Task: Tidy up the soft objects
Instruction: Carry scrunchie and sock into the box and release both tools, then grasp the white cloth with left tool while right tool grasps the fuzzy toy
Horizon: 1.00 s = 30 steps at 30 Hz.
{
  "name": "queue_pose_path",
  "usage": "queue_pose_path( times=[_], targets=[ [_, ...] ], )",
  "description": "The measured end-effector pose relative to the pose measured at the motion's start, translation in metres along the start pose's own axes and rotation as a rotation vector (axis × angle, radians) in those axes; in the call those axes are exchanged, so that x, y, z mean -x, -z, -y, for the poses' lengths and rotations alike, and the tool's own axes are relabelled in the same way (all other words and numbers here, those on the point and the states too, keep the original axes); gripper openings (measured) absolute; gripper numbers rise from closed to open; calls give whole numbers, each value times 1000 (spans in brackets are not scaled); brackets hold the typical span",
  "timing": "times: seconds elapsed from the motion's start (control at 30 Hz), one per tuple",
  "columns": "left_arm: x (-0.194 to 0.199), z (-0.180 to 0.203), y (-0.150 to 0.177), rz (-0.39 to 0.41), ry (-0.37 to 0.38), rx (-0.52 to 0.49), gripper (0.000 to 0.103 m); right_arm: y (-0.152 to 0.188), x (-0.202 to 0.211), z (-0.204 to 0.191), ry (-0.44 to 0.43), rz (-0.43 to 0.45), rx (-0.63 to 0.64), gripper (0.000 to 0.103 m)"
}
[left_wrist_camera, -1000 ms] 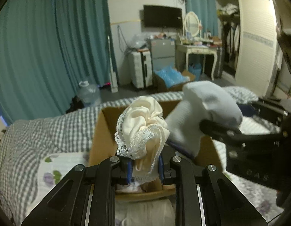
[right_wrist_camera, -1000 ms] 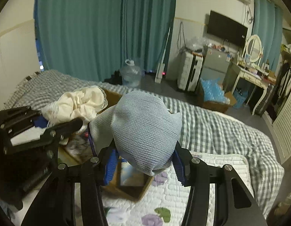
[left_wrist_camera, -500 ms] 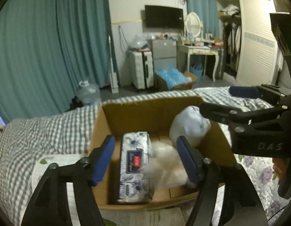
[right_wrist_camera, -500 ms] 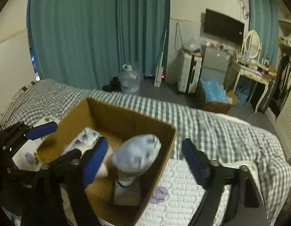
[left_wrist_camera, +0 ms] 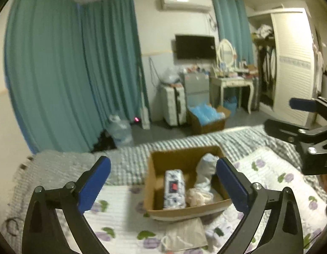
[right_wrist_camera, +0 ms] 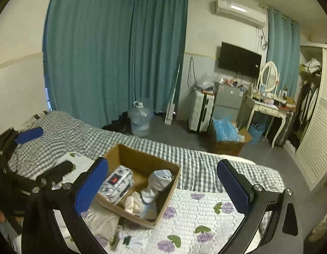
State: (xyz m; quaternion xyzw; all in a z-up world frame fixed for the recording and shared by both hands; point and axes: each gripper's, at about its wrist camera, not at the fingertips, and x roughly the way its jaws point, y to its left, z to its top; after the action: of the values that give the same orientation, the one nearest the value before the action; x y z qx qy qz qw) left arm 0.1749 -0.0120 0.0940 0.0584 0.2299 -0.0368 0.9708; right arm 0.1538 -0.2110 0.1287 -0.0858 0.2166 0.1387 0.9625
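A brown cardboard box (left_wrist_camera: pixel 182 154) stands on the bed; it also shows in the right wrist view (right_wrist_camera: pixel 142 158). Inside lie a pale blue sock (left_wrist_camera: pixel 205 169) (right_wrist_camera: pixel 158 183), a cream lace cloth (left_wrist_camera: pixel 198 196) (right_wrist_camera: pixel 132 204) and a floral tissue pack (left_wrist_camera: pixel 174 188) (right_wrist_camera: pixel 118 183). My left gripper (left_wrist_camera: pixel 163 188) is open and empty, raised above and back from the box. My right gripper (right_wrist_camera: pixel 162 188) is open and empty, also raised above the box. The right gripper shows at the right edge of the left wrist view (left_wrist_camera: pixel 307 139); the left gripper shows at the left of the right wrist view (right_wrist_camera: pixel 26 163).
The bed has a floral quilt (left_wrist_camera: pixel 275 180) (right_wrist_camera: pixel 205 211) and a grey checked blanket (left_wrist_camera: pixel 64 165) (right_wrist_camera: pixel 197 165). A beige cloth bag (left_wrist_camera: pixel 184 232) lies in front of the box. Beyond the bed stand a water jug (right_wrist_camera: pixel 140 122), a suitcase (right_wrist_camera: pixel 200 114), a dressing table (right_wrist_camera: pixel 267 108) and a wardrobe (left_wrist_camera: pixel 290 63).
Both grippers opened and let go of the cream cloth and the blue sock, which now lie in the box. Both grippers then rose and pulled back from the box.
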Motion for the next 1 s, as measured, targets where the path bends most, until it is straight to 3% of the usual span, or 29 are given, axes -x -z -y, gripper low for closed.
queue_pose_path(
  times=[0.1, 0.23, 0.3, 0.43, 0.7, 1.0],
  targets=[
    [38, -8, -4, 61, -56, -6, 103, -2, 37, -12, -4, 27, 33, 103],
    [69, -20, 4, 68, -84, 14, 103, 6, 72, -26, -43, 42, 63, 103],
    [82, -27, 9, 75, -124, 43, 103, 14, 78, -32, -64, 37, 75, 103],
    [96, -34, 23, 66, -124, 75, 103, 36, 78, -43, -92, 23, 86, 103],
    [87, -33, 74, 18, -121, 97, 103, 85, 32, -47, -140, -84, 28, 103],
    [15, -46, 161, -175, -135, 241, 102, 143, -51, -62, -151, -237, 41, 103]
  ],
)
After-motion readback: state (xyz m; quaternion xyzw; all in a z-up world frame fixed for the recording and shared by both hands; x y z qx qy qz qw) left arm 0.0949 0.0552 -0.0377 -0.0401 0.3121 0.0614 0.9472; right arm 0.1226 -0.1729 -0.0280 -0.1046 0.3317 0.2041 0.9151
